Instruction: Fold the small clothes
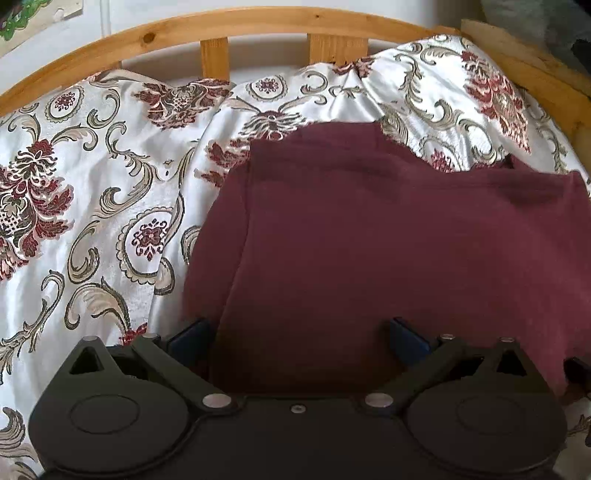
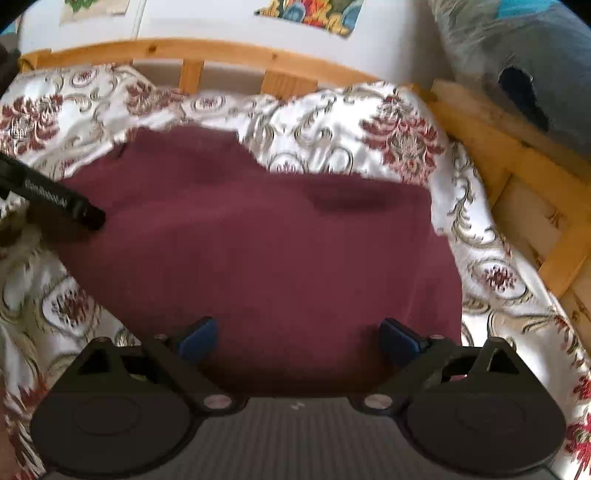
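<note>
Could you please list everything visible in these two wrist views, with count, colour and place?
garment: one, maroon, lying spread on the bedspread, in front of both grippers.
bedspread: one, white with red and beige floral pattern, covering the bed.
bed frame: one, light wood, curving behind and to the right of the bedspread.
pictures: two, multicoloured, on the white wall above the frame.
bundle: one, grey-blue, upper right beyond the frame; what it is cannot be told.
left gripper: one, black with blue pads, open over the garment's near left part.
right gripper: one, black with blue pads, open over the garment's near edge.
</note>
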Tool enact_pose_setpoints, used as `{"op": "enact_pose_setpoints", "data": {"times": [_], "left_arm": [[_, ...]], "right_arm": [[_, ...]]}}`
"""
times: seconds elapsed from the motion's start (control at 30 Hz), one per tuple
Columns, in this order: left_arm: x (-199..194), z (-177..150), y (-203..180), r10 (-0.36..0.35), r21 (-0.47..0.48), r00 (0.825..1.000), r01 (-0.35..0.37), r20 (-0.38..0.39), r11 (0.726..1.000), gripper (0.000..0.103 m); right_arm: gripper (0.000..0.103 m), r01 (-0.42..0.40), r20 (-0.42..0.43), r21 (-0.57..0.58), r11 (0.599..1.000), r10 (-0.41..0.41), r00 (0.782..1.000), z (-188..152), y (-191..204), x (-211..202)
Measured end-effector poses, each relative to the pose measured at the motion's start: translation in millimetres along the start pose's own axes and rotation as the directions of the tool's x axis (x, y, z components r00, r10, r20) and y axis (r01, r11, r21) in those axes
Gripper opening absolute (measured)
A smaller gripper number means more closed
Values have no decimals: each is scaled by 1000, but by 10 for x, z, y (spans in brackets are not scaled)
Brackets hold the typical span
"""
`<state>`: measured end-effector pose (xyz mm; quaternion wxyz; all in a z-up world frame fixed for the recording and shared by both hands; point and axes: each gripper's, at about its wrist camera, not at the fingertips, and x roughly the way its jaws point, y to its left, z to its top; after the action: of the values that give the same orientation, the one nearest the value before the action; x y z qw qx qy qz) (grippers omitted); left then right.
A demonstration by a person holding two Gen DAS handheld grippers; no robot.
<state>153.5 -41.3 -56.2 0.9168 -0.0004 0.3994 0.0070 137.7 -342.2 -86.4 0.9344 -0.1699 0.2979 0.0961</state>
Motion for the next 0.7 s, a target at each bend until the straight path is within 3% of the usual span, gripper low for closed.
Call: {"op": "enact_pose_setpoints", "data": {"times": [0.2, 0.37, 0.5, 0.7], "left_arm": [[-1, -1, -11, 13, -8, 1000, -14, -11, 1000, 102], [-87, 38, -19, -3, -22, 1000, 3, 2, 1000, 102], [-176, 44, -89, -35, 10, 999, 34, 34, 999, 102], [-89, 29, -180, 10, 55, 1000, -11, 14, 998, 102]], "right_arm": [[103, -6, 5, 16, 1000, 6, 1000, -26, -32, -12], [103, -8, 114, 55, 998, 2, 993, 33, -82, -176], [103, 30, 143, 48, 998, -37, 989, 59, -53, -165], [103, 46, 222, 54, 998, -56, 973, 145, 82, -62]]}}
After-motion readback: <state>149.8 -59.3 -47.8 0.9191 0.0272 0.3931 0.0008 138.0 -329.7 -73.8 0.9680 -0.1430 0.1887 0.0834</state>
